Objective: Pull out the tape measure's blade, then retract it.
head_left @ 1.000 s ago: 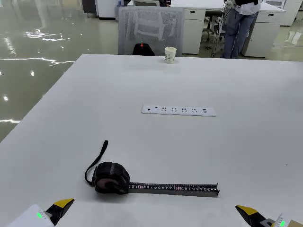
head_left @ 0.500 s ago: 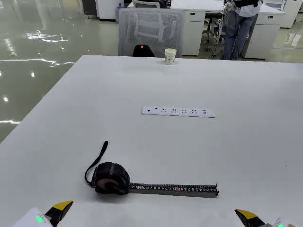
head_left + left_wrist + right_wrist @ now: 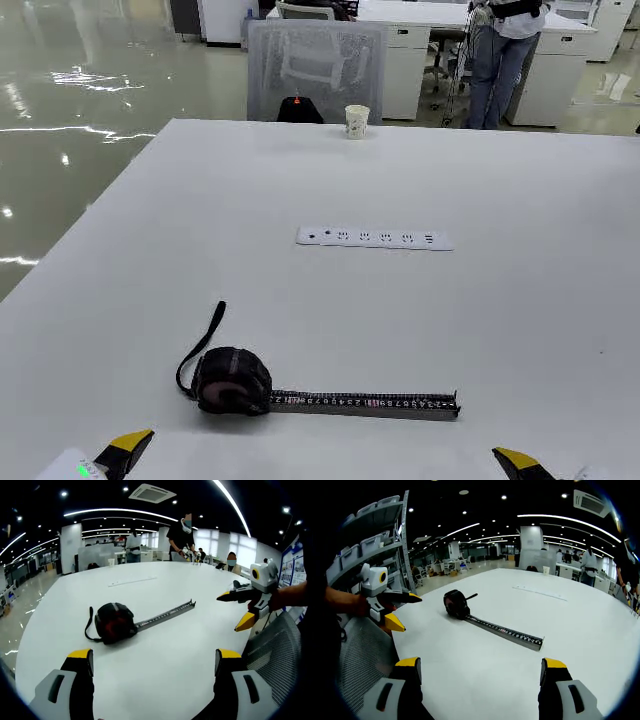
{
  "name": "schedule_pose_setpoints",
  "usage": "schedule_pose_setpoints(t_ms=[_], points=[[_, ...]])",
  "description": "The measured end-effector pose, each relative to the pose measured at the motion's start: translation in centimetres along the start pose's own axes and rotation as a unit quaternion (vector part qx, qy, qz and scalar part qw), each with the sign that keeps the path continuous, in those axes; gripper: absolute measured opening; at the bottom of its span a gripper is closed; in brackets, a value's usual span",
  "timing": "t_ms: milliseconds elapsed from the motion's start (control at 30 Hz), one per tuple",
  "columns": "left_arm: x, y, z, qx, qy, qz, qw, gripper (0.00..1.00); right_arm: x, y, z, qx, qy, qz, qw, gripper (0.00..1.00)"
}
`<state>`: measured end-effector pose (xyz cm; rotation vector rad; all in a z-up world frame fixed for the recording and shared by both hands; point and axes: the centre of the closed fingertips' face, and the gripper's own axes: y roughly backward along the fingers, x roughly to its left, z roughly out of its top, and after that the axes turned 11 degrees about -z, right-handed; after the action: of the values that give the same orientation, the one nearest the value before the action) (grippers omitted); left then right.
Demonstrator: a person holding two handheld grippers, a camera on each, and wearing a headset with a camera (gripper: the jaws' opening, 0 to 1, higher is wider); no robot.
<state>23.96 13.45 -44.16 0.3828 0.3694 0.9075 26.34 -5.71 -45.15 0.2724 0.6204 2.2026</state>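
Note:
A black tape measure lies on the white table near its front edge, with a black wrist strap trailing to the back left. Its blade is pulled out flat to the right. My left gripper is open, short of the case and touching nothing. My right gripper is open too, short of the blade and the case. In the head view one yellow fingertip shows at the bottom left and another fingertip at the bottom right.
A white power strip lies mid-table. A paper cup stands at the far edge, in front of a grey mesh chair. A person stands beyond by white cabinets. Each gripper view shows the opposite gripper held off the table's edge.
The tape measure and its blade lie as before. In the head view both yellow fingertips sit slightly lower at the bottom edge, with a small camera shift.

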Motion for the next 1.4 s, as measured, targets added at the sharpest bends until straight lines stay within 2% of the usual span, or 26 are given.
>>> schedule_pose_setpoints(t_ms=[367, 600, 667, 800, 1167, 1400], points=[[0.3, 0.0, 0.2, -0.005, 0.005, 0.007, 1.0, 0.99, -0.3, -0.1, 0.2, -0.003, -0.01, -0.008, 0.9999, 0.99], [0.4, -0.2, 0.3, -0.006, 0.008, 0.013, 0.9999, 0.99, -0.3, 0.0, 0.2, -0.003, -0.013, -0.004, 0.9999, 0.99], [0.5, -0.2, 0.3, -0.006, 0.012, 0.018, 0.9997, 0.99, -0.4, 0.1, 0.5, -0.017, -0.011, -0.002, 0.9998, 0.99], [1.0, -0.2, 0.6, -0.013, 0.02, 0.033, 0.9991, 0.99, -0.7, -0.1, 0.4, -0.01, -0.008, 0.002, 0.9999, 0.99], [1.8, -0.4, 0.9, -0.018, 0.035, 0.055, 0.9977, 0.99, -1.7, -0.4, 0.9, -0.018, 0.01, 0.03, 0.9993, 0.99], [2.4, -0.8, 1.3, -0.022, 0.042, 0.066, 0.9967, 0.99, -2.7, -0.8, 0.7, -0.01, 0.03, 0.049, 0.9983, 0.98]])
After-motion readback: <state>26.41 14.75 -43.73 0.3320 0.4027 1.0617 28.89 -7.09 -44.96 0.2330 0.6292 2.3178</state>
